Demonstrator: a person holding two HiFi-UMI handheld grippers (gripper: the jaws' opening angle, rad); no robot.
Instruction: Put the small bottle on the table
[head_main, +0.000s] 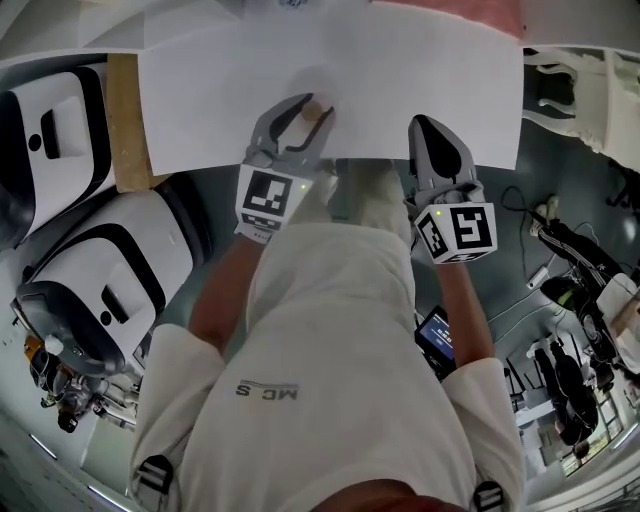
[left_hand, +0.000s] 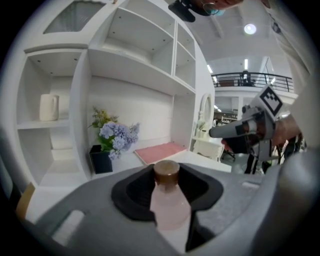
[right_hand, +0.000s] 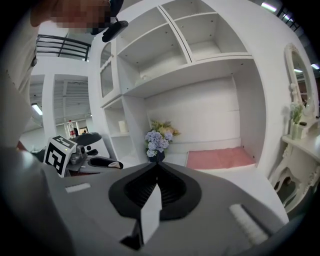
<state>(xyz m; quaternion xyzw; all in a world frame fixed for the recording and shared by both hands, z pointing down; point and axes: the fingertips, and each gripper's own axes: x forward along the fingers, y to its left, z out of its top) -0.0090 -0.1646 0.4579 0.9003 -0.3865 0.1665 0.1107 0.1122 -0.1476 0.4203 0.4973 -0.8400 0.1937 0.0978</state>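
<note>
While the left tongs (head_main: 305, 118) pinch the bottle (left_hand: 170, 202) over the near edge of the table (head_main: 430, 70), it is best to lower slowly, seat the base flat, then spread; the right tongs (head_main: 432, 135), pressed together and empty, should keep clear

Bright, even light washes the white worktop (head_main: 400, 90) nearly featureless in the head view, leaving only faint, soft shadows on it. Away from the worktop every picture bends hard, and both gripper views fade into black corners. High above the worktop a ceiling lamp (left_hand: 250, 29) glares.
</note>
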